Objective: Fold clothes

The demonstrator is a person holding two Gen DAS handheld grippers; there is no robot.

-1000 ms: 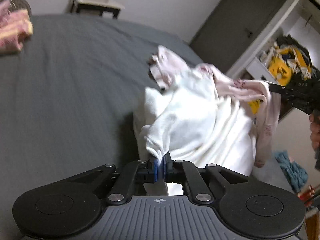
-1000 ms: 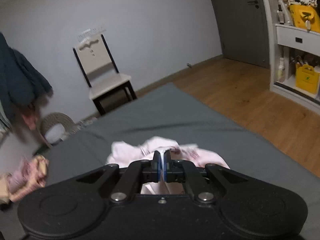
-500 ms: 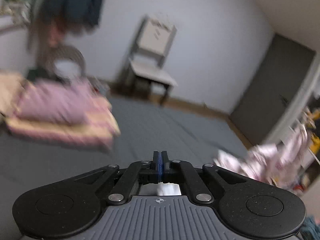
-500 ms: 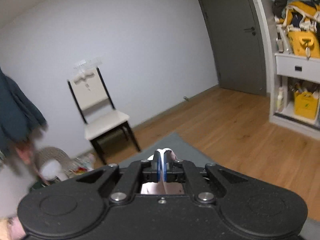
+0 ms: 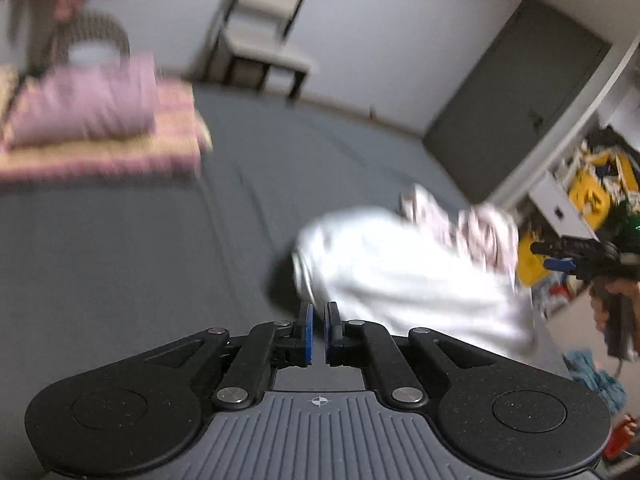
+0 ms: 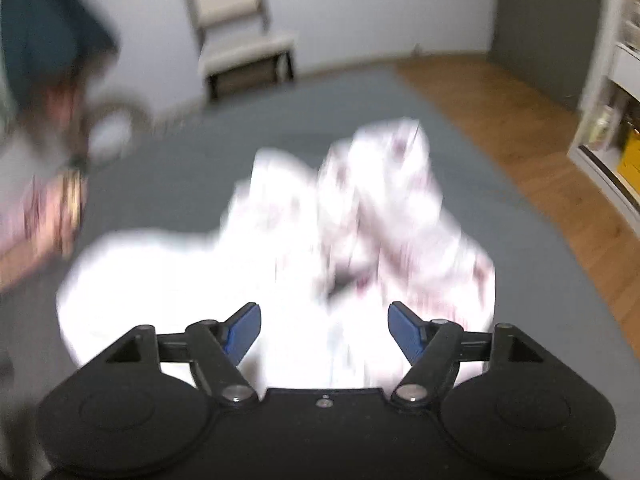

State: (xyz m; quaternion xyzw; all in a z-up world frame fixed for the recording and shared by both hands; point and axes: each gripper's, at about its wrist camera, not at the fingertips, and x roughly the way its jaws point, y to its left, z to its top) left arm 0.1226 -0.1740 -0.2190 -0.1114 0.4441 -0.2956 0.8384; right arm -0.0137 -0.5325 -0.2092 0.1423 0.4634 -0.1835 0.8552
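No brand, label or legible writing can be made out in either view, and both are smeared by motion blur. The white garment (image 5: 404, 276) is seen lying crumpled on the grey bed (image 5: 120, 248), toward the bed's right side in the left wrist view, with a pink-patterned garment (image 5: 484, 232) bunched against its far end, nearest the bed's right edge. The left claw (image 5: 316, 330) is held just beside the near end of the white garment; its blue pads (image 5: 307, 328) are parted by only a narrow slit, and nothing is gripped between them. The right claw (image 6: 324, 332) is spread wide, its blue pads (image 6: 244, 330) well apart, with nothing held; it is poised directly over the heap, whether touching it cannot be told. In the left wrist view the right claw is glimpsed at the far right, past the bed's right edge, with a hand (image 5: 612, 304) behind it. A folded stack of pink and yellowish clothes (image 5: 96, 128) is seen toward the bed's far left corner. A broad bare stretch of grey bed lies between that stack and the crumpled heap, and more bare sheet is left along the near left side. Beyond the bed's far edge a pale chair (image 6: 236, 28) is set against the wall; past the right edge wooden floor (image 6: 520, 128), a dark door (image 5: 516, 92) and open shelving (image 5: 592, 184) holding yellow items are visible.
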